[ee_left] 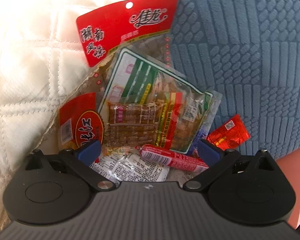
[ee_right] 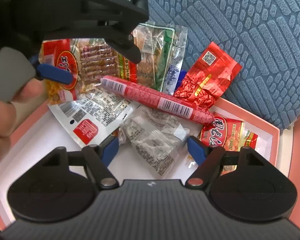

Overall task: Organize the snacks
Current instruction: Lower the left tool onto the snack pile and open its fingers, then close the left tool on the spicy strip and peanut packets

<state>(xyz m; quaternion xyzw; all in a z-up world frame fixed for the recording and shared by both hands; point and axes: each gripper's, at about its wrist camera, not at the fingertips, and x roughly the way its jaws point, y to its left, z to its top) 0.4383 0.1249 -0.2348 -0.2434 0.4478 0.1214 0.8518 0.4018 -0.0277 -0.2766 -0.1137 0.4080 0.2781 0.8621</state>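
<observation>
A pile of snack packets spills over the rim of a pink box [ee_right: 256, 120] with a white floor, set against a blue textured cushion [ee_right: 250, 30]; a red sausage stick [ee_right: 156, 100] lies across the top. The left gripper [ee_left: 148, 152] hovers over the pile, fingers apart and empty, beside a red foil packet [ee_left: 229, 134]. The right gripper [ee_right: 153, 150] is likewise spread wide above a clear printed packet [ee_right: 150, 140].

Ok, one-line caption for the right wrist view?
Open right gripper above snack packets and red sausage stick in pink box.
</observation>
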